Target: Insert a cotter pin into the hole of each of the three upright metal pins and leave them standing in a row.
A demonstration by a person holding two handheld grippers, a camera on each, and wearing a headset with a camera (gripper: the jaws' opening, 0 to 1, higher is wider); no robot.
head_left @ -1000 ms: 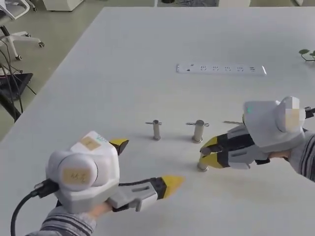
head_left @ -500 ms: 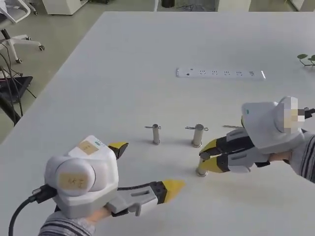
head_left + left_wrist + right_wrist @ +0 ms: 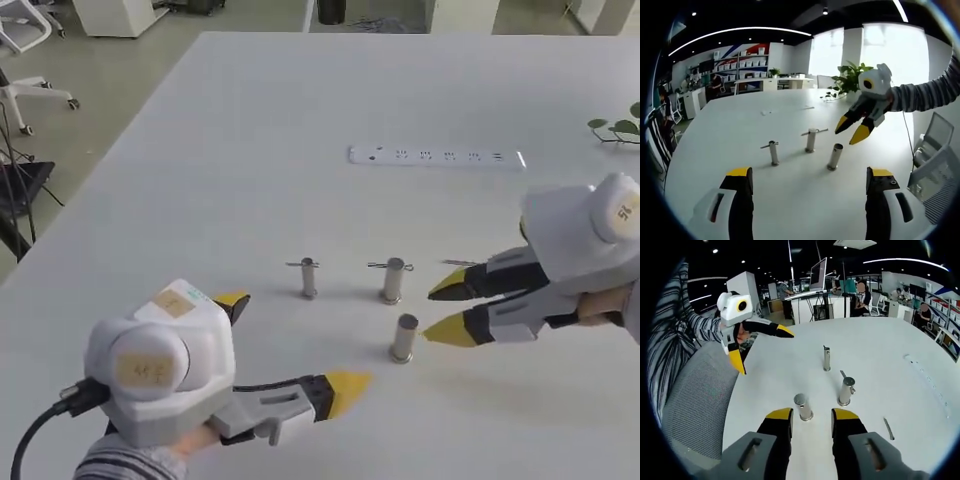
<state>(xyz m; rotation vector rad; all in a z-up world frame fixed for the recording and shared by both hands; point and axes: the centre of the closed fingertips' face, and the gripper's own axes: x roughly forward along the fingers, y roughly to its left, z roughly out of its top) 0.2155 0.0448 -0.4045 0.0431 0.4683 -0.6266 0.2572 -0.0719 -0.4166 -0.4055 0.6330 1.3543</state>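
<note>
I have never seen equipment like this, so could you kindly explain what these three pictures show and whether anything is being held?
No robot here: a person holds a white handheld gripper with two yellow-tipped jaws in each hand. The head view comes from a headset camera; each round picture comes from a camera riding on one gripper, looking along its jaws. The left gripper and right gripper are open, holding nothing. On the white table stand three short metal pins: the left pin and middle pin carry a thin wire cotter pin, the bare pin none. A loose cotter pin lies nearby, a white power strip farther back.
</note>
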